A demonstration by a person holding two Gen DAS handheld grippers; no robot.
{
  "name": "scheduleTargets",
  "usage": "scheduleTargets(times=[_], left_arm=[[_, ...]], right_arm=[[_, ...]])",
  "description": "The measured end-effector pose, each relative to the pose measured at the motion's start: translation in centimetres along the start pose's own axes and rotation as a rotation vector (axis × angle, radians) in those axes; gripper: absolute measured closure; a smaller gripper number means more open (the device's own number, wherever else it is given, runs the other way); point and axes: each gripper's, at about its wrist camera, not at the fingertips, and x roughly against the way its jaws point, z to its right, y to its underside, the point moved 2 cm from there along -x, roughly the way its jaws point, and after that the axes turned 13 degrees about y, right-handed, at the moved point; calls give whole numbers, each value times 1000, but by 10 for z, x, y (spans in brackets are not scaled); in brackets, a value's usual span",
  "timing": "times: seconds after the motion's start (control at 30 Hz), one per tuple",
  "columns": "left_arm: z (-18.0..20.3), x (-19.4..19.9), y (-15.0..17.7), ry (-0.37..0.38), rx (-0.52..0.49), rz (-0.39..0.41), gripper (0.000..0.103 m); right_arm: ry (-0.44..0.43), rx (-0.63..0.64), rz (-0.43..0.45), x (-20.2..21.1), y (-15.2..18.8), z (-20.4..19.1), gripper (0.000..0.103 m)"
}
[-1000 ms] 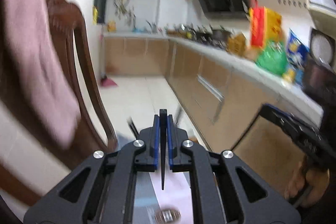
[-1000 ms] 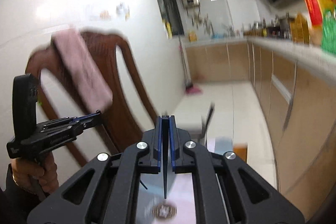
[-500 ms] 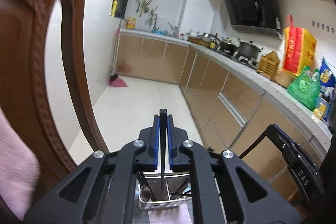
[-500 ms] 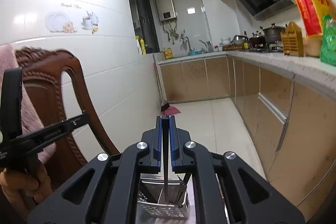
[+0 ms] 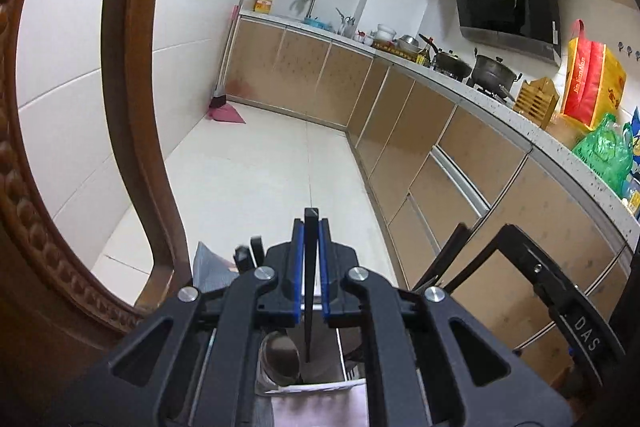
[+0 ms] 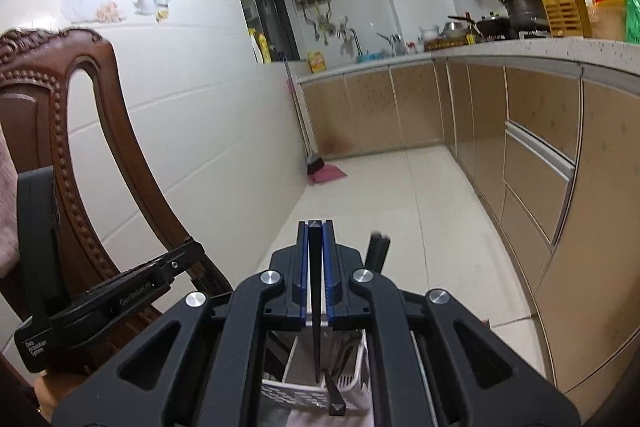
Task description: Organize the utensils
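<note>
My left gripper (image 5: 311, 227) is shut on a thin black chopstick (image 5: 308, 307) held upright between the blue pads. Its tapered end hangs over a white perforated utensil basket (image 5: 316, 385) with a spoon (image 5: 280, 359) inside. My right gripper (image 6: 316, 231) is likewise shut on a black chopstick (image 6: 316, 327), whose lower end reaches down into the same white basket (image 6: 280, 393). More black chopstick tops (image 6: 378, 251) stand up from the basket to the right of the fingers. Each gripper's body shows at the edge of the other's view.
A carved wooden chair back (image 5: 132, 107) stands close on the left, also the chair back (image 6: 60, 131). Kitchen cabinets (image 5: 460, 155) with a loaded counter (image 5: 520, 131) run along the right. Pale tiled floor (image 6: 400, 195) stretches ahead; a broom (image 6: 316, 163) leans on the wall.
Both grippers have sunk and moved forward. The chair back and pink cloth slid off to the left. The white basket has come into view beneath both chopsticks.
</note>
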Motion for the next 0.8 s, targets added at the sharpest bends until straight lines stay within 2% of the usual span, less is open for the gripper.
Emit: scheduleTargets(times=[0.1, 0.13, 0.17, 0.2, 0.23, 0.27, 0.3, 0.33, 0.4, 0.43, 0.5, 0.6, 0.63, 0.77, 0.8], left_arm=[[3, 2, 4, 1, -5, -15, 93], [7, 6, 4, -2, -14, -18, 80], [10, 13, 2, -6, -20, -15, 68], [16, 32, -3, -3, -33, 4, 38], [21, 49, -5, 4, -45, 31, 18], [31, 80, -6, 11, -69, 93, 15], [39, 101, -6, 10, -92, 130, 11], [48, 126, -4, 6, -129, 167, 5], [67, 183, 8, -5, -220, 245, 4], [73, 209, 22, -15, -257, 267, 4], [76, 236, 46, -24, -275, 249, 4], [75, 249, 93, -20, -219, 169, 4], [74, 248, 114, -26, -202, 140, 4], [64, 226, 174, -80, -171, 37, 4], [60, 218, 190, -85, -158, 9, 4]], right_arm=[[-4, -3, -46, -5, 5, 1, 94], [-4, -1, -64, -6, 6, 1, 90], [6, -6, -69, -2, 4, 2, 76], [9, -19, -56, 6, 2, 5, 63], [-3, -44, -23, 24, -4, 9, 58], [-12, -58, 2, 37, -8, 12, 46], [-21, -83, 56, 67, -13, 19, 39], [-20, -101, 101, 89, -16, 24, 27], [-15, -137, 226, 146, -14, 37, 2], [-8, -136, 291, 179, -6, 43, 2], [23, -100, 312, 221, 17, 46, 2], [62, -54, 192, 238, 58, 46, 2], [68, -44, 125, 238, 78, 44, 2], [150, -7, -8, 231, 137, 37, 2], [145, 5, -45, 226, 147, 33, 2]])
